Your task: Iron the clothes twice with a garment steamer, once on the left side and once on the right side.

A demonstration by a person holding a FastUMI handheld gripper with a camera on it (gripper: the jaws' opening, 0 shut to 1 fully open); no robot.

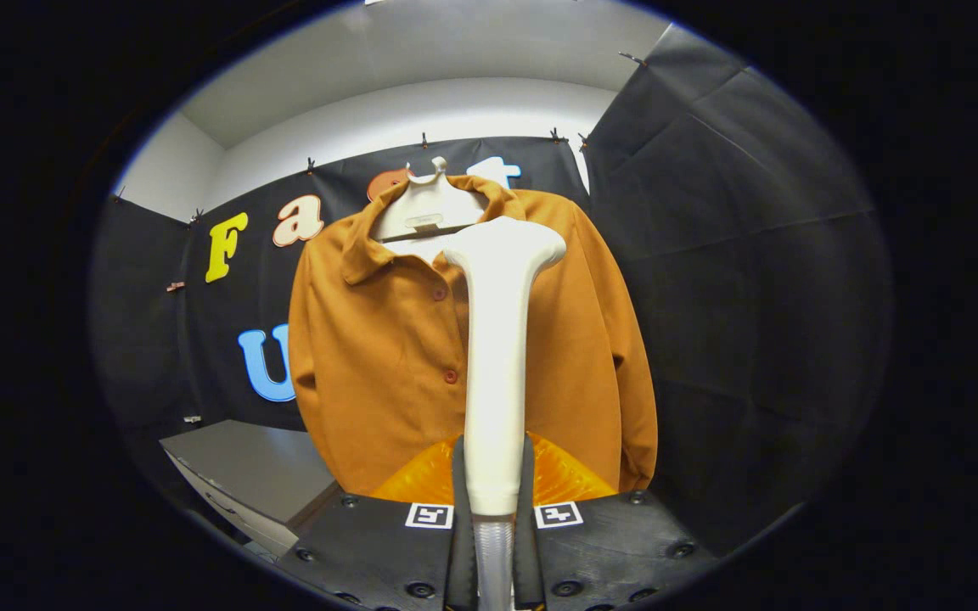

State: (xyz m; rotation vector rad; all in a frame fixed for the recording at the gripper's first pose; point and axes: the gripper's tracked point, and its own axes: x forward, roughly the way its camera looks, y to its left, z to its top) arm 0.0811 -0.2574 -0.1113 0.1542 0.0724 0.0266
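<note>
Holding the garment steamer (496, 356) upright in the gripper (495, 484), both fingers pressed against the lower end of its pale handle. Rising straight up and away from the fingers, long axis near vertical, widening at the top into a flat head just below the collar. Head turned away toward the cloth, so its steam face cannot be seen. Whether the head touches the fabric or only stands close in front of it: cannot tell.

Hanging directly beyond the fingers, an orange shirt (387, 339) on a white hanger (428, 212), buttons down the placket just beside the steamer shaft. Long axis of the shirt also vertical, collar up, hem down near the fingertips. Shaft lined up about with the placket, so neither front panel clearly chosen yet.

Judged as the start of a pass: head high, ready for a downward stroke. Next move likely calling for a sideways shift onto one panel, keeping the head flat and parallel to the cloth.

A grey table (243, 462) low beside the shirt.
</note>
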